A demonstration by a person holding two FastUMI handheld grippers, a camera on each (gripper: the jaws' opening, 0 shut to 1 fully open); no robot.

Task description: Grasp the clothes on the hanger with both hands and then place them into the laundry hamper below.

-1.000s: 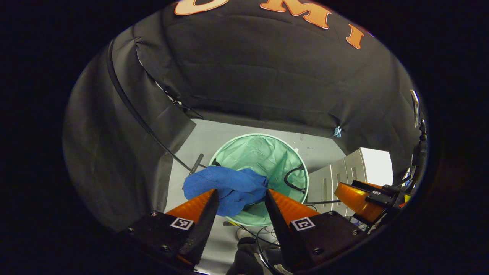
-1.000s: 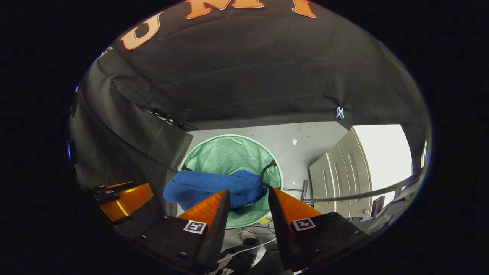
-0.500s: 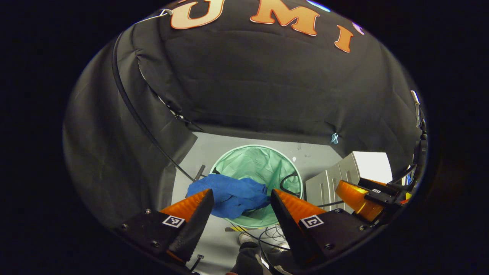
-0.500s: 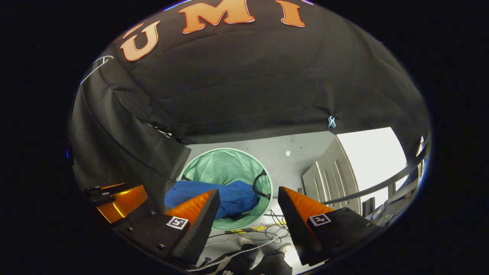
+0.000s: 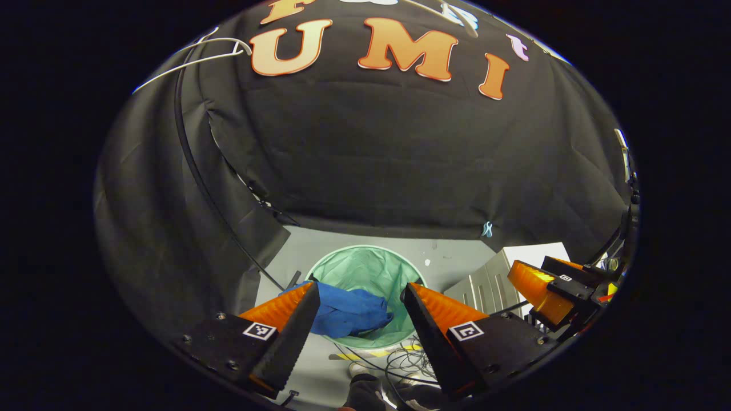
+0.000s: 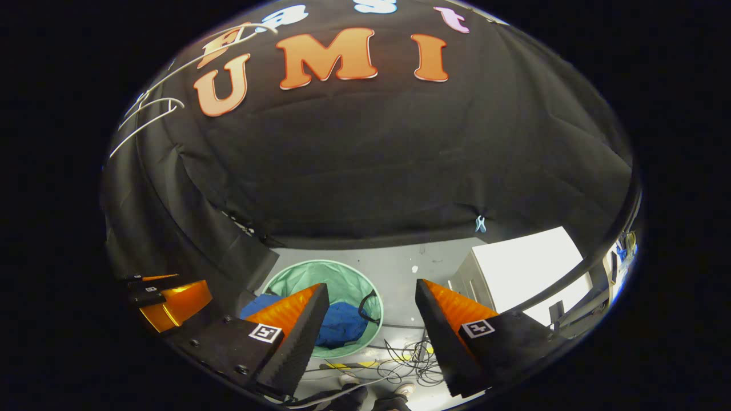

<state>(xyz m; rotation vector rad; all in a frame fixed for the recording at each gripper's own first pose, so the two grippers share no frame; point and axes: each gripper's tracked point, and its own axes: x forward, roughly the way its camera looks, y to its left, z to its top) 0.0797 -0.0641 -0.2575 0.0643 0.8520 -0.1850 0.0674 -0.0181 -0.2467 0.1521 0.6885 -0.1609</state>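
Note:
The blue garment (image 5: pixel 349 313) lies crumpled over the near rim of the round green laundry hamper (image 5: pixel 365 270) on the floor below. In the right gripper view the same garment (image 6: pixel 341 323) shows inside the hamper (image 6: pixel 320 278), partly behind a finger. My left gripper (image 5: pixel 358 292) is open, high above the hamper, with nothing between its fingers. My right gripper (image 6: pixel 371 288) is open and holds nothing too. A white wire hanger (image 5: pixel 194 54) hangs bare at the upper left, also seen as the hanger (image 6: pixel 149 111) in the right gripper view.
A white cabinet (image 6: pixel 522 273) stands right of the hamper. Loose cables (image 6: pixel 408 365) lie on the grey floor in front of it. The other gripper (image 5: pixel 542 285) shows at the right edge of the left gripper view. Black cloth walls close in behind and left.
Both grippers have risen away from the hamper, which now looks smaller and lower. The right gripper opened wider after the first frame. The garment stays in the hamper, and the hanger has come into view.

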